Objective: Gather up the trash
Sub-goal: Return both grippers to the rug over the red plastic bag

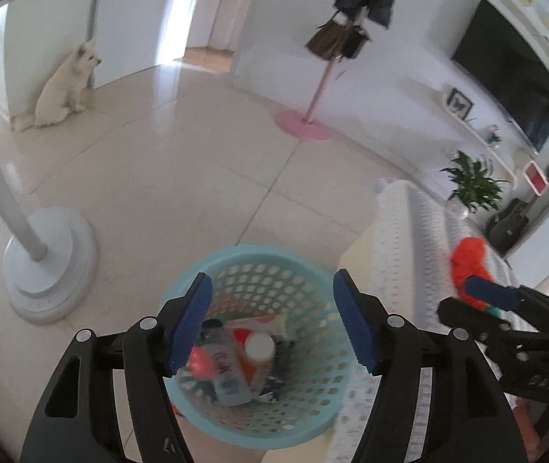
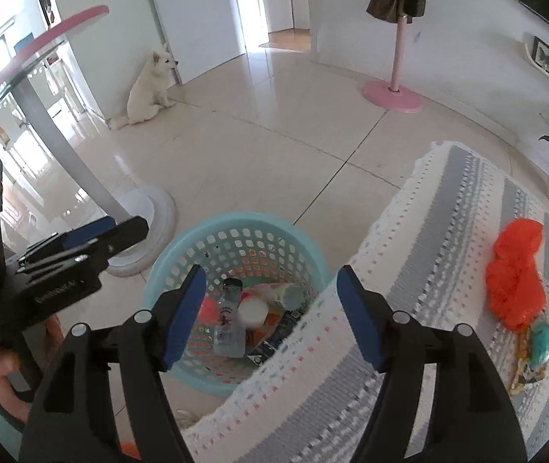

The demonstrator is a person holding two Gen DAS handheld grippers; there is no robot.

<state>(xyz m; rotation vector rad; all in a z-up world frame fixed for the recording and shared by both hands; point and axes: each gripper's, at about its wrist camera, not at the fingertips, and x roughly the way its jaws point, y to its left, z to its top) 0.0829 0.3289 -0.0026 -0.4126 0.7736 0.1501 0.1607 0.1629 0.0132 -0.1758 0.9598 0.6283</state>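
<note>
Already I judge the job well along: the blue basket on the floor holds bottles and wrappers, and it stands just beside the near corner of the knitted cover on what I take for a sofa.

Going left to right, my left gripper hangs over the basket with its tongs wide and nothing between them. My right gripper is likewise spread wide and empty, hovering above the basket's right rim and the cover's edge.

What looks left is the orange crumpled bag with a teal scrap near the cover's right edge, well apart from the basket.

Room is good: open tiles beyond the basket, the lamp base near its left, the dog far off.
</note>
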